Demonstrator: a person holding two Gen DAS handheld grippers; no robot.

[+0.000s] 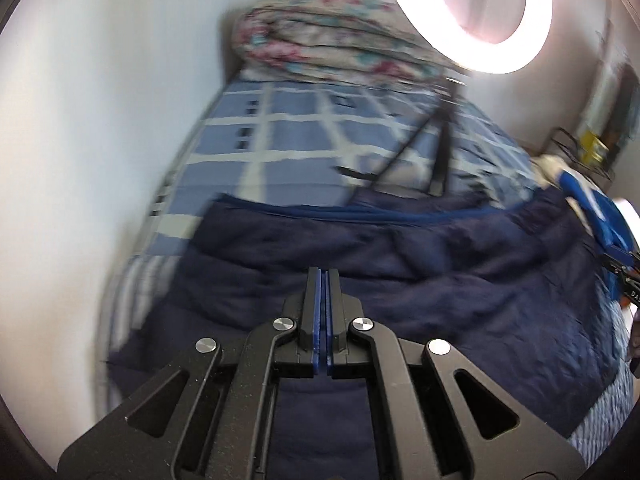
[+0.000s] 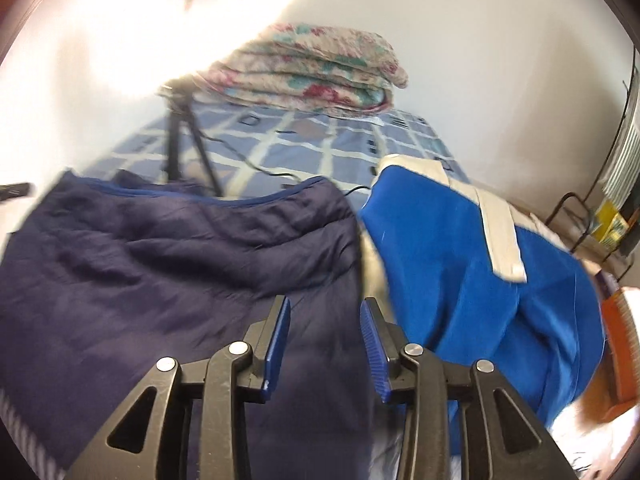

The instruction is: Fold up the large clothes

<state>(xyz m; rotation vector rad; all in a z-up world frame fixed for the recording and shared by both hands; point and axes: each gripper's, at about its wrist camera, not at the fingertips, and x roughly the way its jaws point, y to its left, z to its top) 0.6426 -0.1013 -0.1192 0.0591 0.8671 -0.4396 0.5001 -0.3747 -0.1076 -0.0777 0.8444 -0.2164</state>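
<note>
Bedding in a blue-and-white check covers the bed [image 1: 288,136], which runs along a plain white wall [image 1: 100,120] in a small room. At its far end sits a folded quilt [image 1: 328,40], soft and thick, printed with pink and teal flowers. A ring light [image 1: 536,40] glows at the top of the left wrist view, and its black tripod [image 2: 180,140] stands on the bed with a thin cable trailing across the check. Nearer lies the navy jacket [image 1: 360,264], a large padded garment with stitched, wrinkled panels and a brighter blue edge along its far side; it is spread flat over the middle of the bed. Beside it on the right, touching its edge, is a bright blue garment [image 2: 460,260] of smoother cloth with a wide off-white stripe. A wire rack [image 2: 580,220] holding something yellow stands by the wall at far right; any print on it is too blurred to read. The left hand-held gripper [image 1: 323,276] hovers over the jacket with its blue-lined fingers pressed together and nothing visible between them. The right hand-held gripper [image 2: 325,312] has its ribbed blue pads [image 2: 278,344] well apart, above the jacket's right edge. In the left view, white letters on the other tool at the right rim are cut off and unreadable.
</note>
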